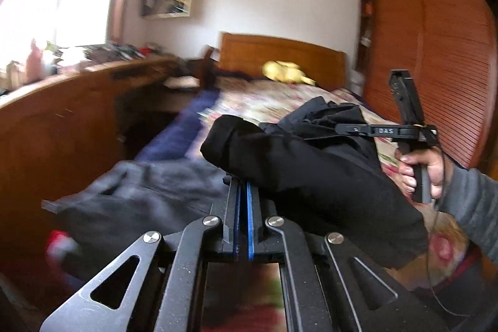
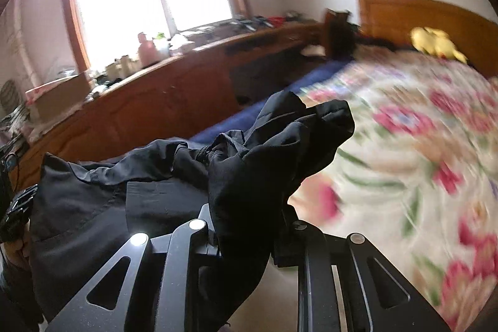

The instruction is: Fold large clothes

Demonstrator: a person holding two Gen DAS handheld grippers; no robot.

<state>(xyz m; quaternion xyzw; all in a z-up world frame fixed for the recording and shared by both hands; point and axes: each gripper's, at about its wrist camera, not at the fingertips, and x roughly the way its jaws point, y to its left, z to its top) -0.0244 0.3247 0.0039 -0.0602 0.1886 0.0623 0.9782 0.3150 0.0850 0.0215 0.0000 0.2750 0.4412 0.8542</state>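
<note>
Above the flowered bed (image 2: 404,176), I hold the black garment (image 1: 311,176) lifted between both tools: left gripper (image 1: 244,192) clamped on one edge, right gripper (image 2: 249,226) pinching bunched cloth, so it hangs free for folding

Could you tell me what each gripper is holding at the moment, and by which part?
Both hold the black garment: the left gripper pinches a folded edge, the right gripper a bunched part. Which part of the garment cannot be told.

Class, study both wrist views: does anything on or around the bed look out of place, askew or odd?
The black garment is bunched and crumpled in both grippers, not spread flat on the floral bedspread. A yellow soft toy lies by the headboard. Nothing looks spilled or damaged.
</note>
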